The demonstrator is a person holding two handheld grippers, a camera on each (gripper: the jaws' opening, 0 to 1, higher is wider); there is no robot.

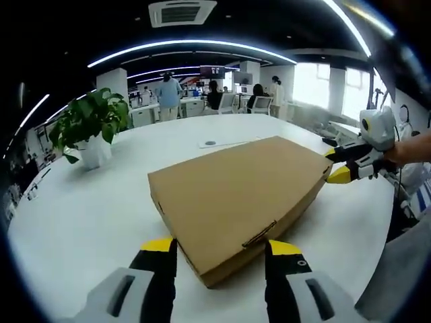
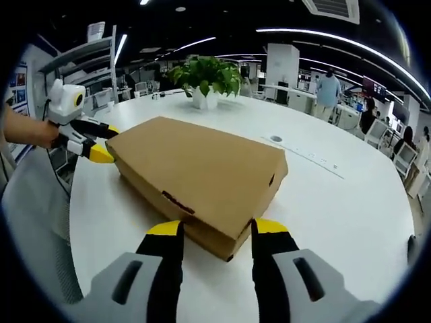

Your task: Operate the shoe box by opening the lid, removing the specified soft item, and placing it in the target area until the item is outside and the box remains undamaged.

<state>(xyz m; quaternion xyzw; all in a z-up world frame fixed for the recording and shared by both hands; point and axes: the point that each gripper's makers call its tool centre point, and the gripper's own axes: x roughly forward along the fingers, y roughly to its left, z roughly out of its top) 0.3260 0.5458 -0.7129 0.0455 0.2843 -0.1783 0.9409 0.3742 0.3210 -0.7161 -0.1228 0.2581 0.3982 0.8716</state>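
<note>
the left tongs (image 1: 219, 250) are spread wide, with their two black jaws and yellow tips on each side of one corner of the flat brown cardboard shoe box (image 1: 236, 195). the corner sits in the gap between the jaws, and i cannot tell if the tips touch it. the right tongs (image 2: 211, 232) are spread wide too, and stand the same way at the opposite corner of the box. in the right gripper view the left tongs show at the far corner of the box, held by a hand (image 2: 30, 131), with the yellow tips at the box edge. in the left gripper view the right tongs show at the far right corner, also held by a hand (image 1: 411, 149).

the box lies flat in the middle of the big round white worktop (image 1: 87, 215). its lid is shut, with the small tab on the front side tucked in.

farther back on the worktop stands a green leafy plant in a white pot (image 1: 91, 128), well apart from the box. a small round disc (image 1: 211, 142) is set in the worktop behind the box. beyond the worktop is an office with desks, chairs and people (image 1: 168, 94).
</note>
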